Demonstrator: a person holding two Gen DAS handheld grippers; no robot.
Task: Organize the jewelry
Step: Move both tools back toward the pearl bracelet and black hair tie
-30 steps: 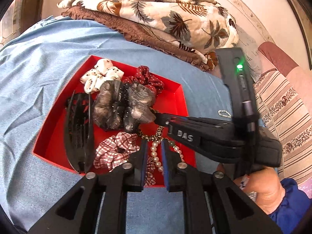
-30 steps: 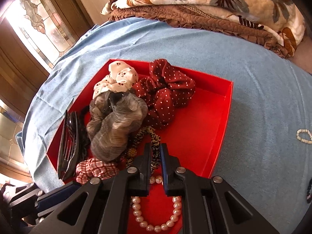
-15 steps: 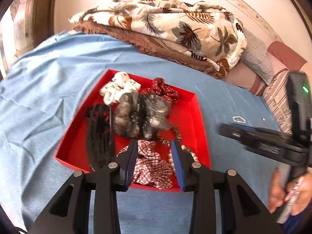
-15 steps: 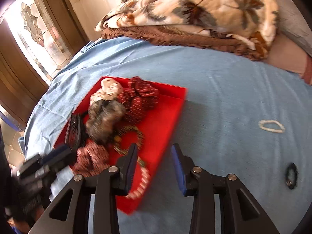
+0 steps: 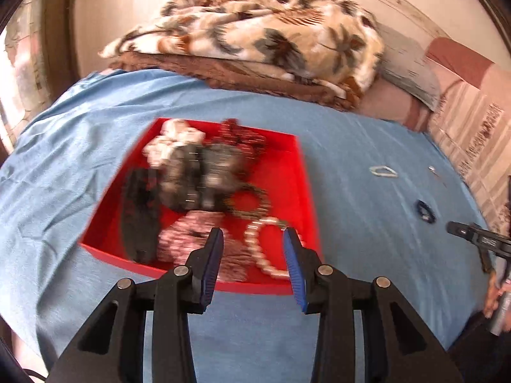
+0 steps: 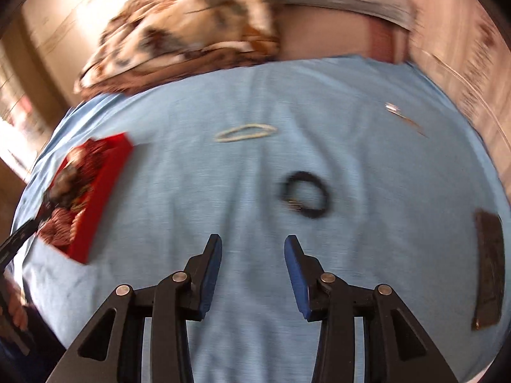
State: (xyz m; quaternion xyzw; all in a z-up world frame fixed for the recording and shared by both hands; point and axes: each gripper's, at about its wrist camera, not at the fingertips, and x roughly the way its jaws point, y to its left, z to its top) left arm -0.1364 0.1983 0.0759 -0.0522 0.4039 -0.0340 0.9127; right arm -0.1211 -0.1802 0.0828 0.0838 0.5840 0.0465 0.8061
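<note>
A red tray (image 5: 306,191) on the blue bedsheet holds several scrunchies, a black hair claw (image 5: 139,220) and a pearl necklace (image 5: 258,249). My left gripper (image 5: 254,239) is open and empty above the tray's near edge. My right gripper (image 6: 254,249) is open and empty over the sheet, just short of a black ring-shaped bracelet (image 6: 305,198). A white bead bracelet (image 6: 246,132) lies beyond it. A small silver piece (image 6: 394,110) lies at the far right. The tray shows at the left in the right wrist view (image 6: 105,185).
A folded leaf-print blanket (image 5: 255,41) lies at the back of the bed. A dark flat object (image 6: 488,268) lies on the sheet at the right. The black bracelet (image 5: 424,212) and white bracelet (image 5: 383,171) lie right of the tray. Both views are blurred.
Both grippers opened and drew back from the tray. The pearl necklace now lies in the tray. My right gripper swung right to the loose bracelets on the sheet.
</note>
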